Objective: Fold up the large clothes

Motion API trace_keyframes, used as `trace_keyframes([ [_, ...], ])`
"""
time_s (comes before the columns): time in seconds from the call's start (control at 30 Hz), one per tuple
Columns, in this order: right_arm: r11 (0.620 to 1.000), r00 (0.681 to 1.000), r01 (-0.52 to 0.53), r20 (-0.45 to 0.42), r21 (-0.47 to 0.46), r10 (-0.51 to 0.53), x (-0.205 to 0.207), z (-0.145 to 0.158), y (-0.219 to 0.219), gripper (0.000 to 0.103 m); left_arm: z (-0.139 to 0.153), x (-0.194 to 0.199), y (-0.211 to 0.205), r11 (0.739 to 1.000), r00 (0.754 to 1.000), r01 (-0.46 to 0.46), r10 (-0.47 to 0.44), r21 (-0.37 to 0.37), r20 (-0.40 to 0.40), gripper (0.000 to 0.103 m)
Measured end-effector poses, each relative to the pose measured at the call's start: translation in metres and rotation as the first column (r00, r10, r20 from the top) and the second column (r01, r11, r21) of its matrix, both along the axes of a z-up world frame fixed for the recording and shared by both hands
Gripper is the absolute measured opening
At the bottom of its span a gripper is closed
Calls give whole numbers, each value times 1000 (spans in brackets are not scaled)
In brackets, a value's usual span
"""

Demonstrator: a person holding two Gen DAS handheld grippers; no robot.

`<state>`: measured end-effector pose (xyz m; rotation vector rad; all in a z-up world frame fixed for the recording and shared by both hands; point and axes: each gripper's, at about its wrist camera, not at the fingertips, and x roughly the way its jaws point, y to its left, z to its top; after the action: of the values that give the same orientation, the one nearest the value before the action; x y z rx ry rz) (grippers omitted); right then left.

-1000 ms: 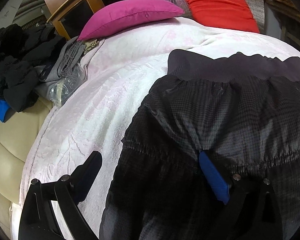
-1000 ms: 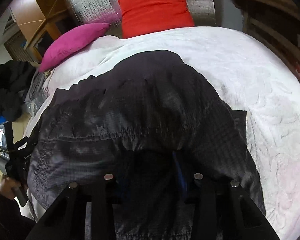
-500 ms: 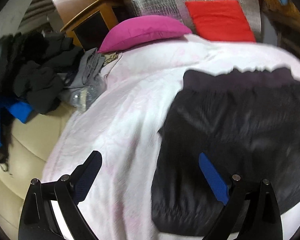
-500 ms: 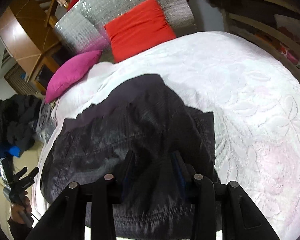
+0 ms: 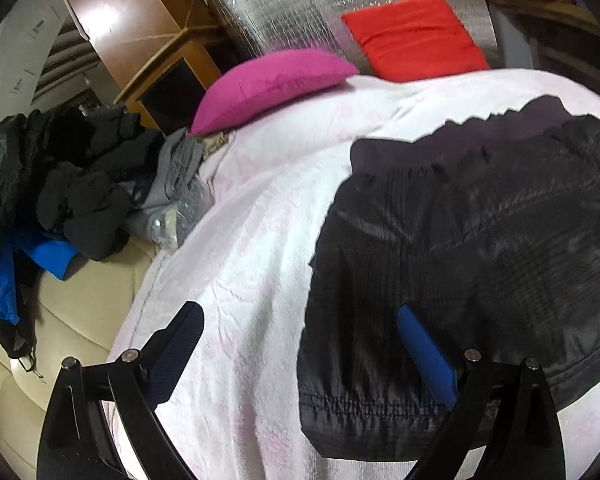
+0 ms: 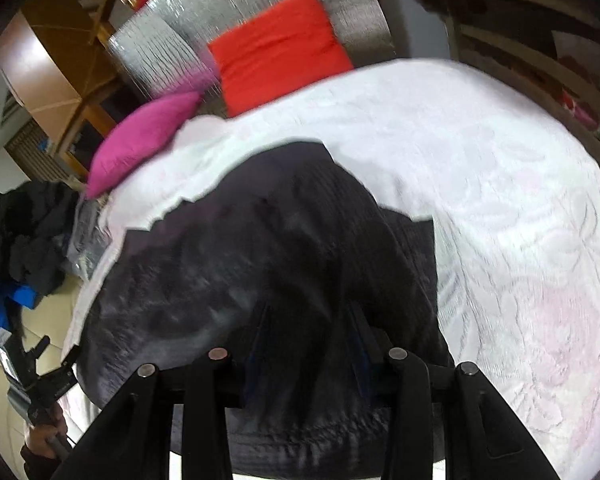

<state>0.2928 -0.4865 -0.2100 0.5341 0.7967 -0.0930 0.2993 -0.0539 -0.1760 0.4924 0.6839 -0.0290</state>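
While lying folded on the bed (image 5: 260,216), black jacket (image 5: 480,240) is looking light, soft, slippery | right gripper (image 6: 308,332) fingers are pinching its near hem | left gripper (image 5: 300,344) is gaping wide, holding nothing | near-left corner is offering grip.

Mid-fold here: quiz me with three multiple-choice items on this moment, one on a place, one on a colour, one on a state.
1. Where does the heap of dark clothes lie?
A. on the beige seat left of the bed
B. on the red cushion
C. on the black jacket

2. What colour is the pillow at the bed's near-left head corner?
A. green
B. magenta
C. yellow

3. How do the left hand-held gripper's jaws stand?
A. shut on the pillow
B. shut on the bedspread
C. spread wide, empty

Answers: 1 A, the heap of dark clothes sits beside the white bedspread; 2 B, the pillow is magenta; 3 C, the left hand-held gripper shows bedspread and black jacket between parted fingers.
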Motion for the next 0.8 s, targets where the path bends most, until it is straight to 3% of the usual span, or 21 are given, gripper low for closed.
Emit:
trace_keyframes([
  [0.13, 1000, 999, -7, 43, 3, 7, 7, 6, 7, 42, 9, -3, 1, 999, 1000, 12, -12, -36, 12, 97],
  [0.33, 999, 999, -43, -30, 2, 43, 27, -8, 21, 42, 16, -7, 1, 998, 999, 24, -23, -53, 27, 97],
  [0.47, 996, 991, -80, -107, -27, 76, 40, -24, 30, 52, 18, -8, 0, 998, 999, 30, -29, -51, 30, 97],
  [0.67, 995, 991, -99, -94, -25, 96, 37, -21, 30, 56, 17, -9, -3, 998, 999, 28, -26, -48, 27, 97],
  [0.8, 997, 997, -73, -30, 11, 73, 24, -9, 14, 56, 17, -6, -4, 999, 999, 26, -25, -48, 23, 97],
])
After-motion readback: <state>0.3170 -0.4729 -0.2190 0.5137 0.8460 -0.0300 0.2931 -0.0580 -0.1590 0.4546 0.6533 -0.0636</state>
